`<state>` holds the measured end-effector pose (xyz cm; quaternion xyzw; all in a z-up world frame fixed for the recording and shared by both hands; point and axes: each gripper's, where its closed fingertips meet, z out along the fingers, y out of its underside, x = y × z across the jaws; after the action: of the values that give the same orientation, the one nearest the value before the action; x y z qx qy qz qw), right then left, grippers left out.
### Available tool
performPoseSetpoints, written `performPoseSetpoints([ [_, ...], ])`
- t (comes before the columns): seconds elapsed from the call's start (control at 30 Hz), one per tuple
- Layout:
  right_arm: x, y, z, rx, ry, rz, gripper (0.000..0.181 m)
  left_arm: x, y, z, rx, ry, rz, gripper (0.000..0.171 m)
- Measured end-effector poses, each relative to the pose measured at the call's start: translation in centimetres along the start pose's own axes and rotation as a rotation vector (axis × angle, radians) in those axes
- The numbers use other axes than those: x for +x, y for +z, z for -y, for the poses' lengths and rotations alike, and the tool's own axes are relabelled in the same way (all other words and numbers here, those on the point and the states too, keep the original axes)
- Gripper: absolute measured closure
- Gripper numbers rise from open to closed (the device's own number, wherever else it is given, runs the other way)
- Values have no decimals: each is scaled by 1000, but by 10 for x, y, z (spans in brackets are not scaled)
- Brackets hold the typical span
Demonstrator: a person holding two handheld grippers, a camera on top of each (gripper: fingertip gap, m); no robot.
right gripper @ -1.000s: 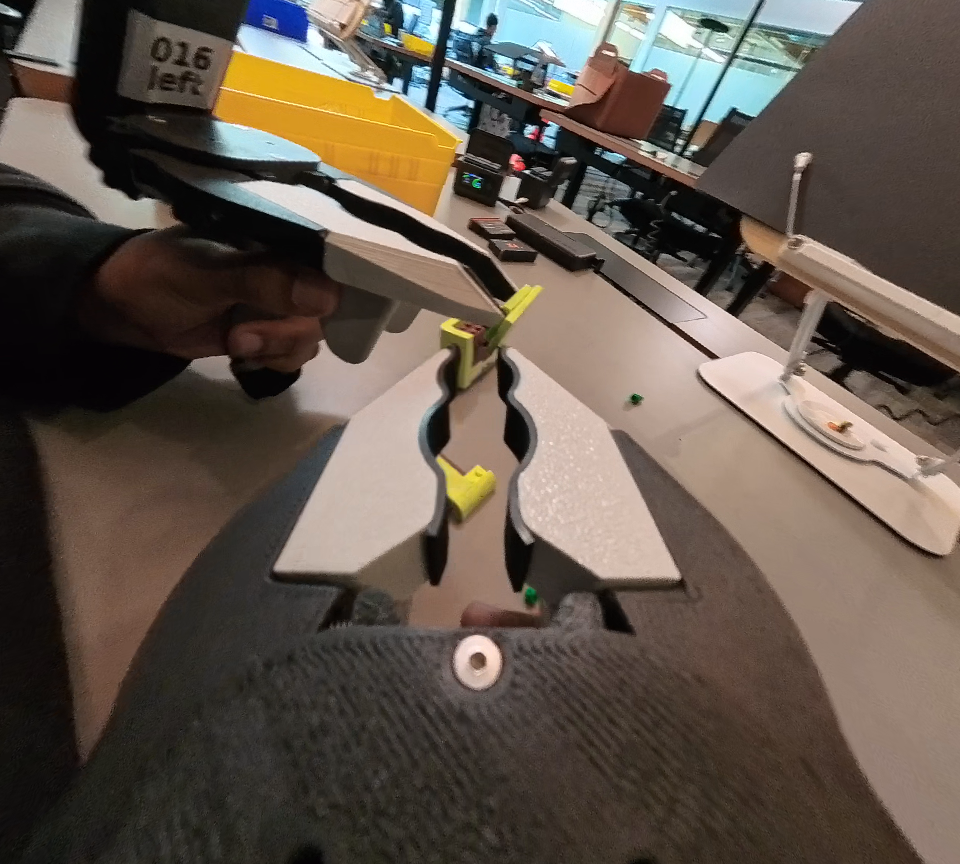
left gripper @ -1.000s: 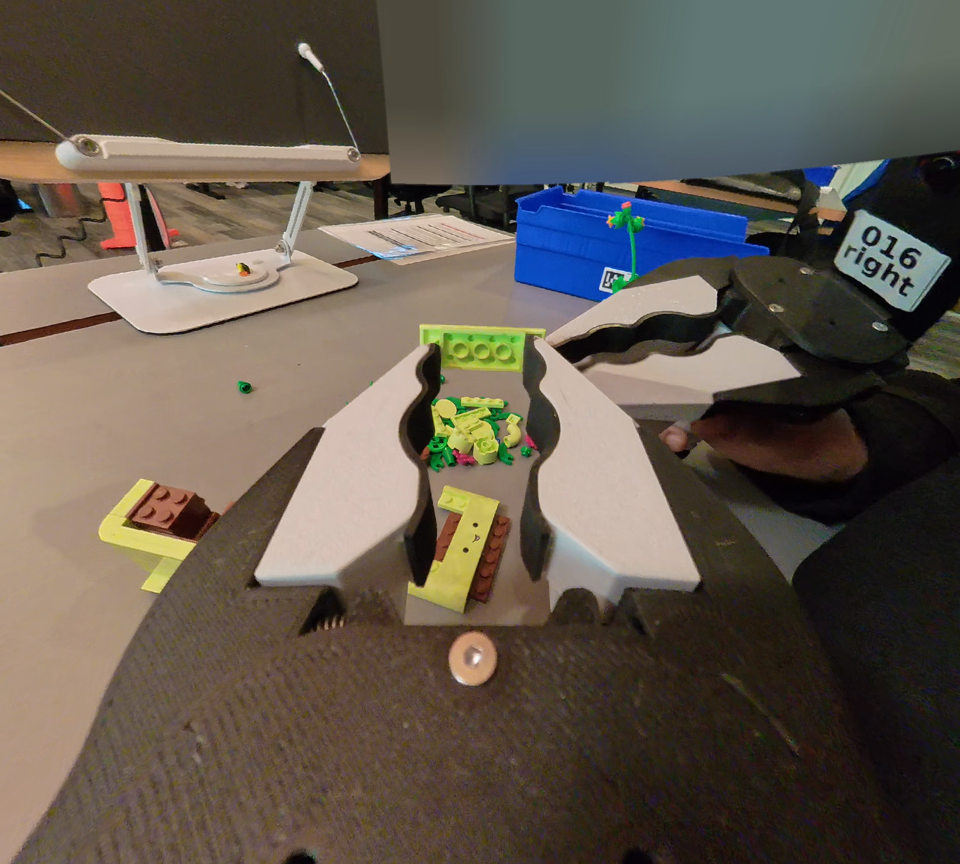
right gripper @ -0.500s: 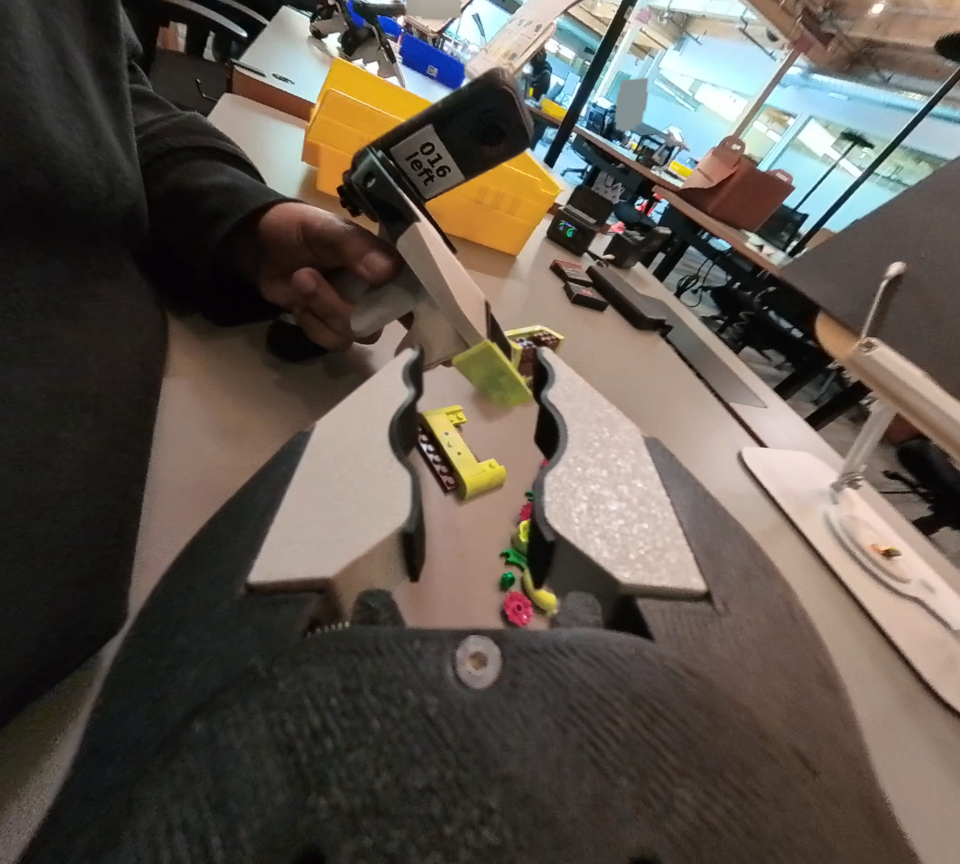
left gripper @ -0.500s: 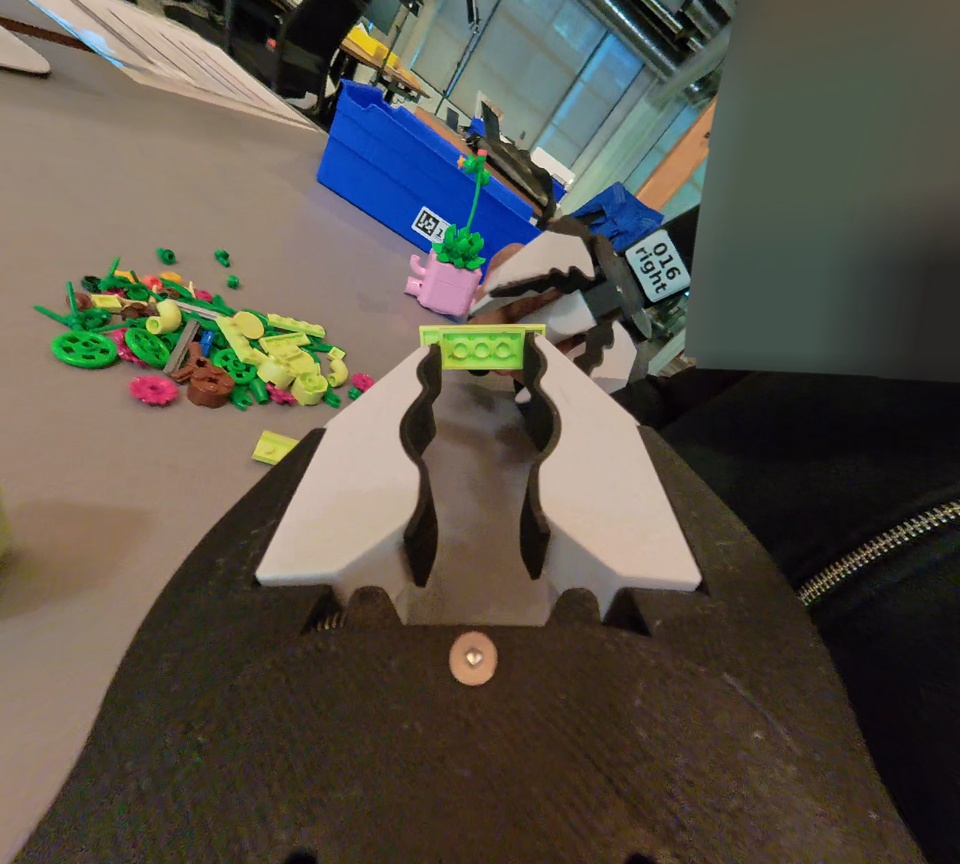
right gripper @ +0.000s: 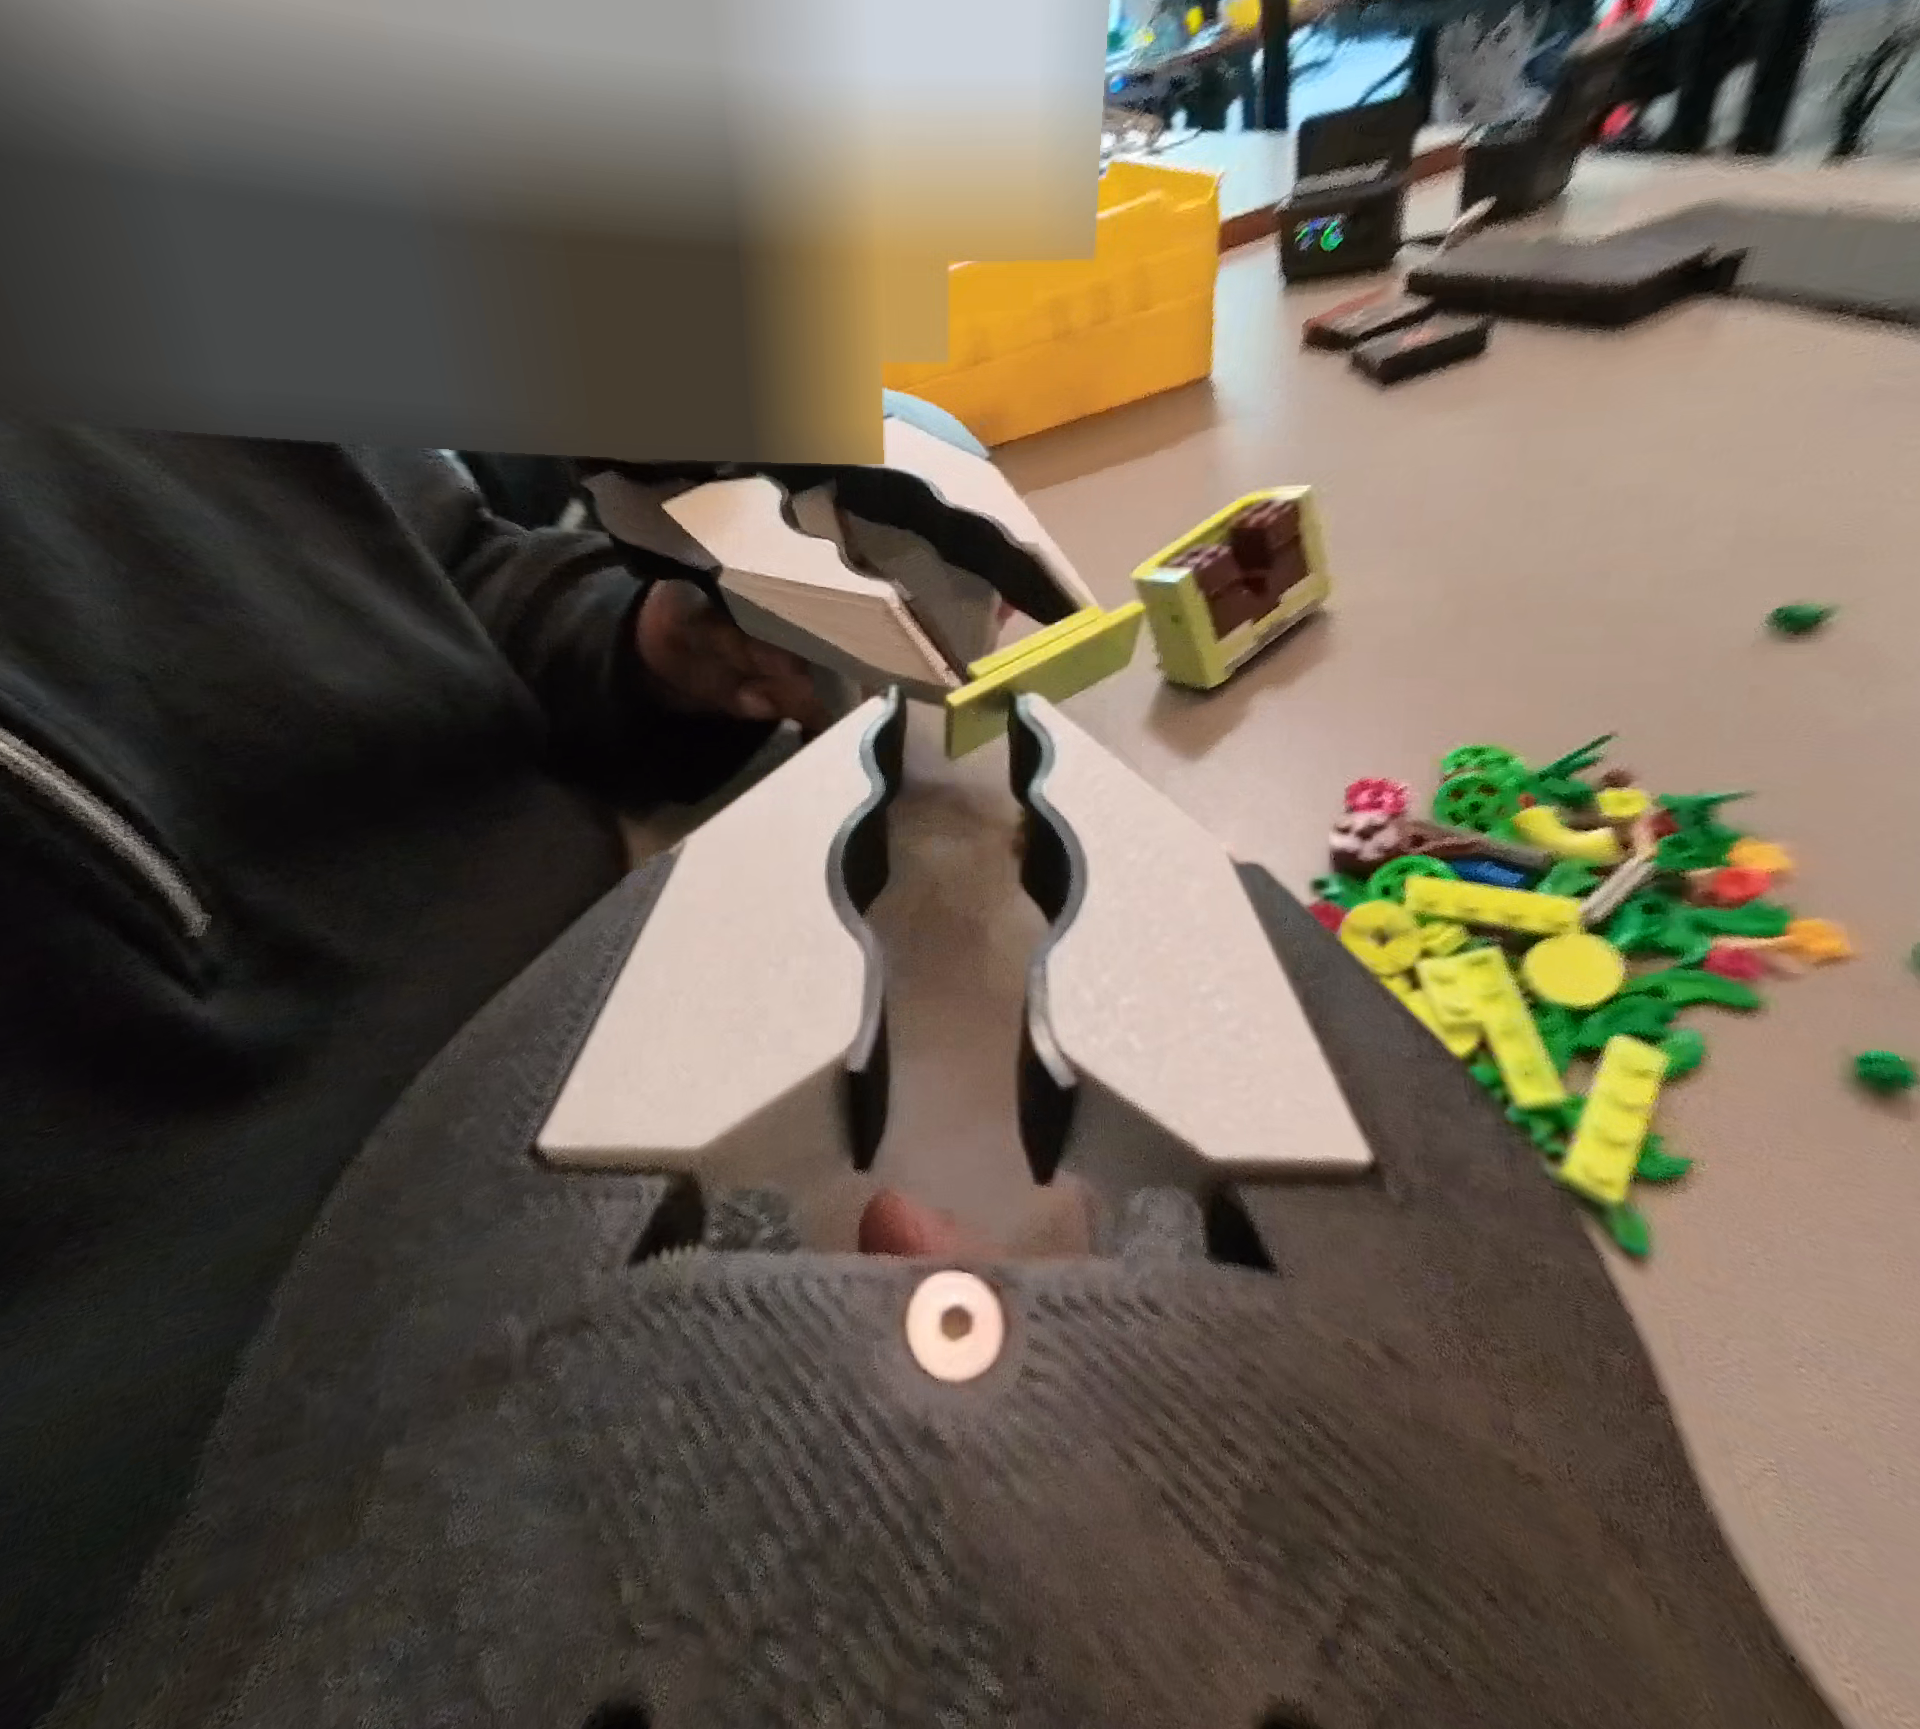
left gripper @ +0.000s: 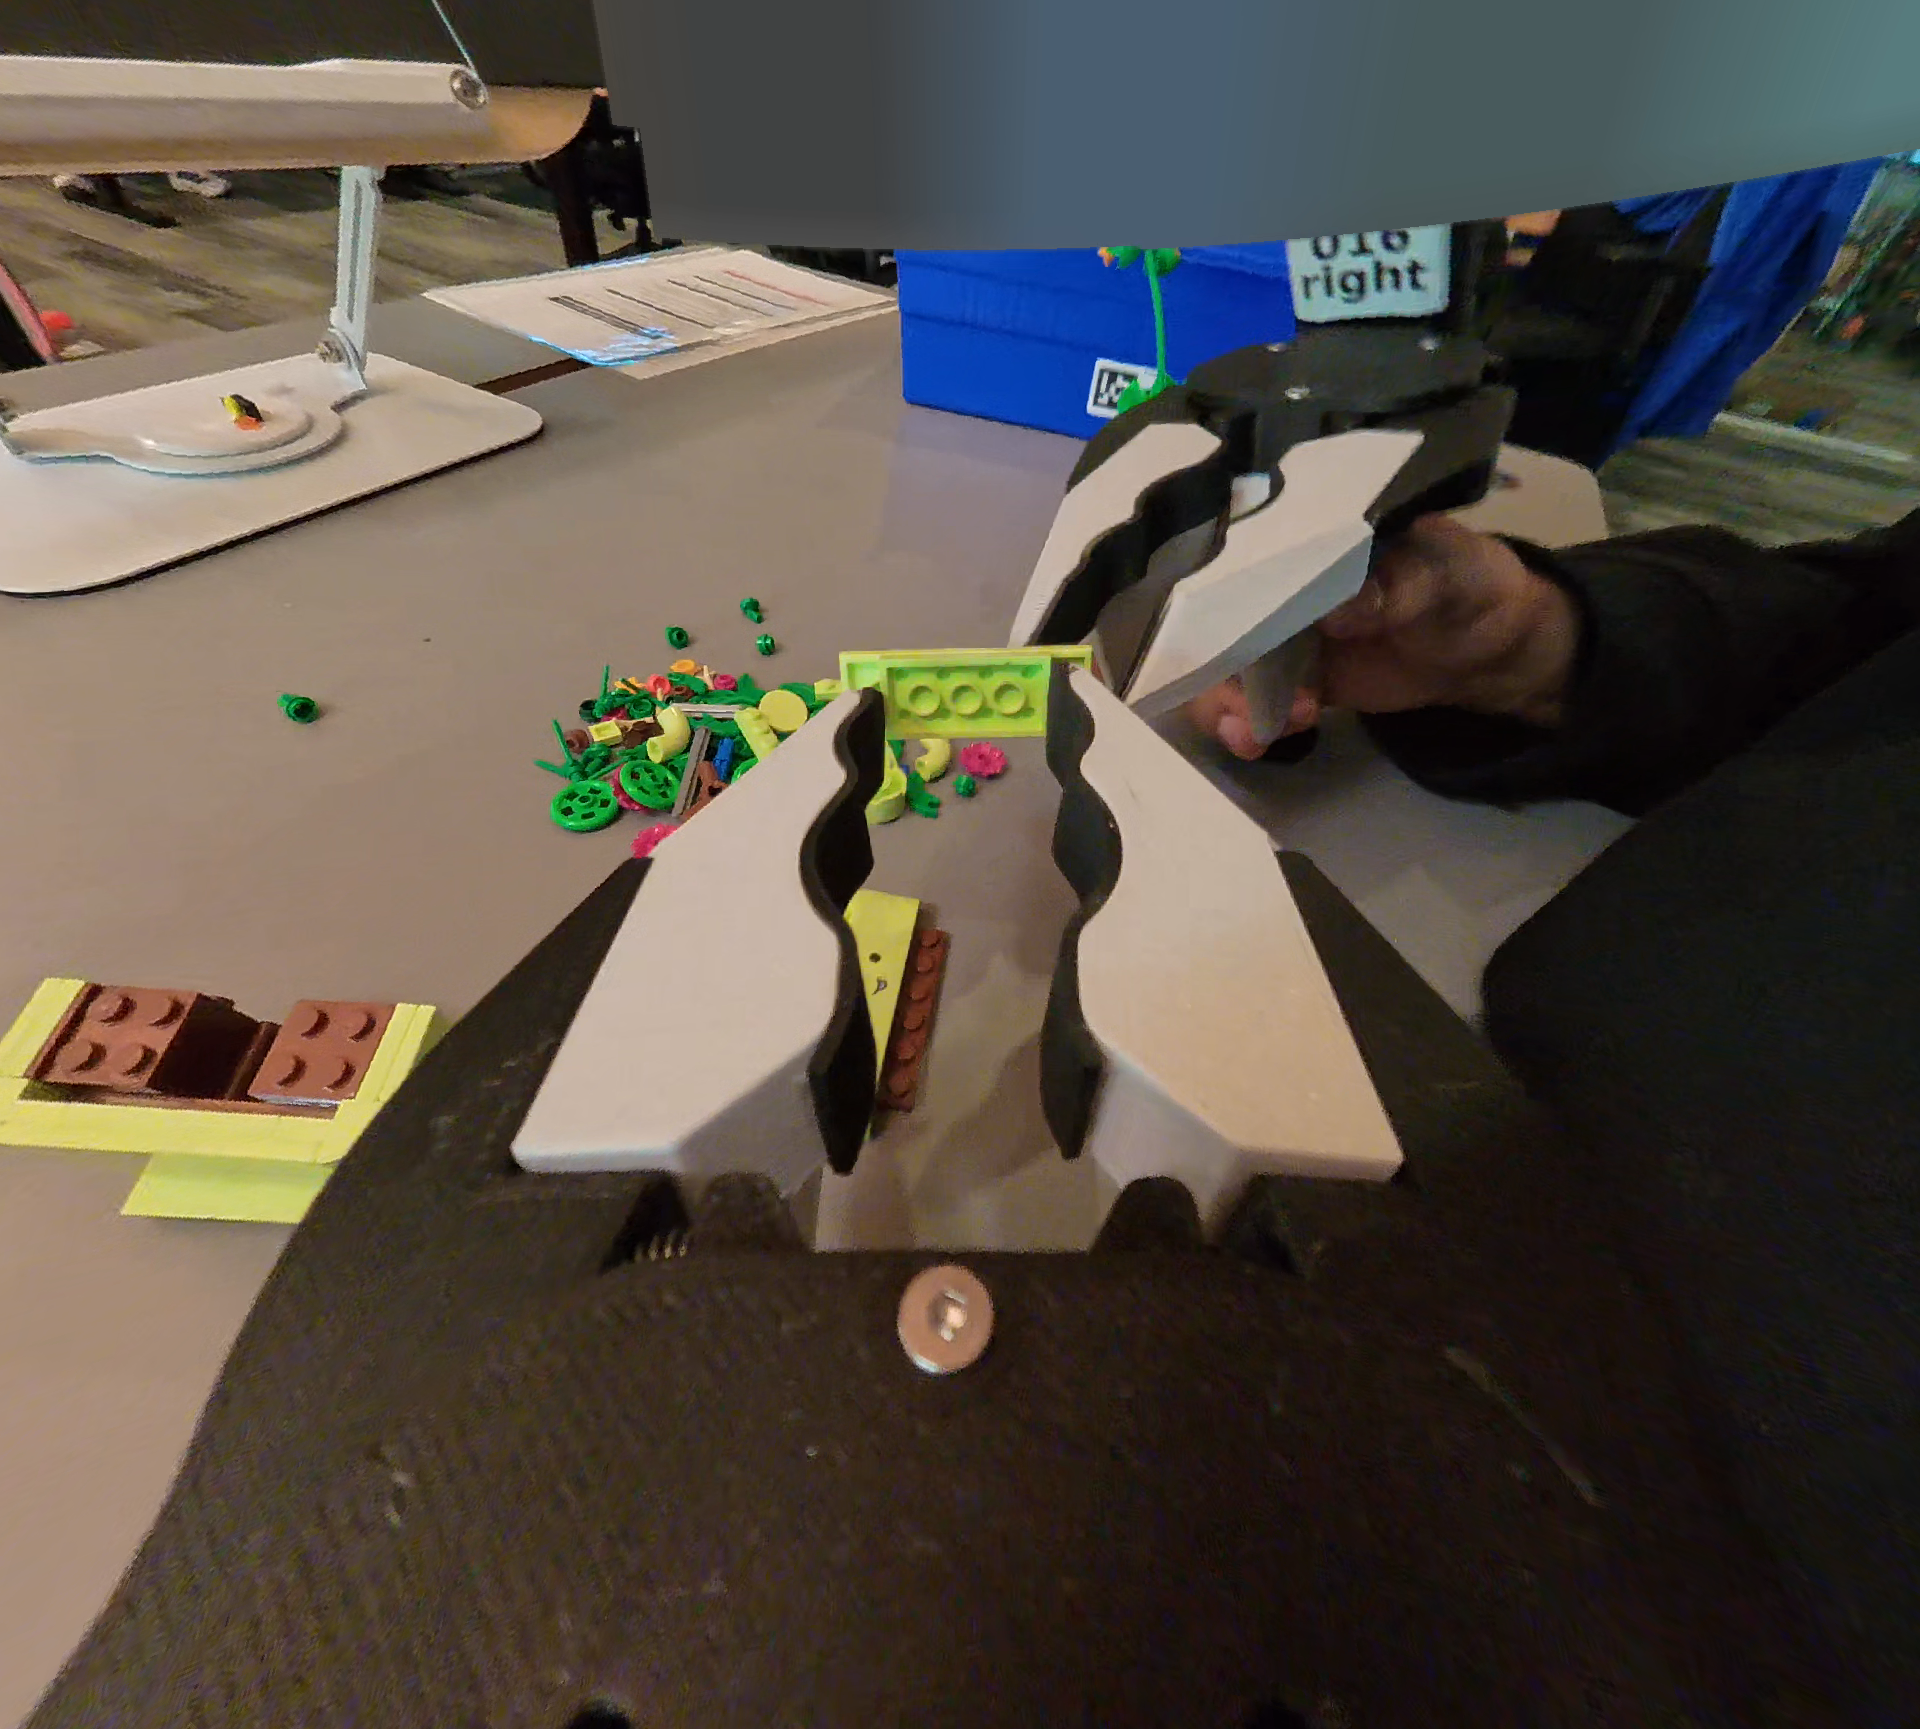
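Left claw pinching a lime-green plate; right claw empty, spread.

Left gripper (left gripper: 961, 703) grips the green plate (left gripper: 961, 694) by its ends above the table (left gripper: 416, 796); keep it level. Right gripper (right gripper: 951, 723) sits just beside it. Brick pile (left gripper: 707, 744) and brown-and-lime box (left gripper: 208, 1071) lie apart.

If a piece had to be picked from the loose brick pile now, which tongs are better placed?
Right. The right tongs are open and empty beside the pile of small green and yellow bricks; the left tongs are shut on a lime-green studded plate.
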<state>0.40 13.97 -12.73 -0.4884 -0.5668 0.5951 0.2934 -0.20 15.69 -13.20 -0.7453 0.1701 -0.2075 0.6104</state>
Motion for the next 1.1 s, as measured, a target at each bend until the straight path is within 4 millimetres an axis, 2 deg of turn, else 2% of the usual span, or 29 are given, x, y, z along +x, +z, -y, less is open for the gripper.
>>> performPoseSetpoints([
  [0.07, 0, -2, -3, -13, 114, 65, 166, 1, 1, -4, -32, 37, 8, 143],
  [0.17, 0, -9, -12, -49, 317, 144, 180, 9, 4, -19, -141, 58, -17, 143],
  [0.23, -3, -12, -27, -116, 469, 179, 181, 19, 3, -35, -240, 69, -33, 143],
  [0.3, -8, -12, -45, -212, 550, 173, 181, 27, 2, -51, -336, 93, -26, 143],
  [0.43, -17, -9, -77, -402, 503, 86, 180, 39, -3, -87, -557, 138, -1, 142],
  [0.5, -19, -9, -89, -474, 466, 31, 175, 40, -5, -89, -591, 183, 42, 142],
  [0.67, -27, -11, -94, -475, 478, 9, 173, 40, -8, -90, -641, 253, 91, 143],
  [0.8, -25, -11, -99, -507, 399, -58, 181, 39, -7, -92, -667, 290, 103, 143],
  [1.1, -24, -8, -101, -593, 296, -121, 181, 36, -10, -92, -686, 246, 91, 143],
])
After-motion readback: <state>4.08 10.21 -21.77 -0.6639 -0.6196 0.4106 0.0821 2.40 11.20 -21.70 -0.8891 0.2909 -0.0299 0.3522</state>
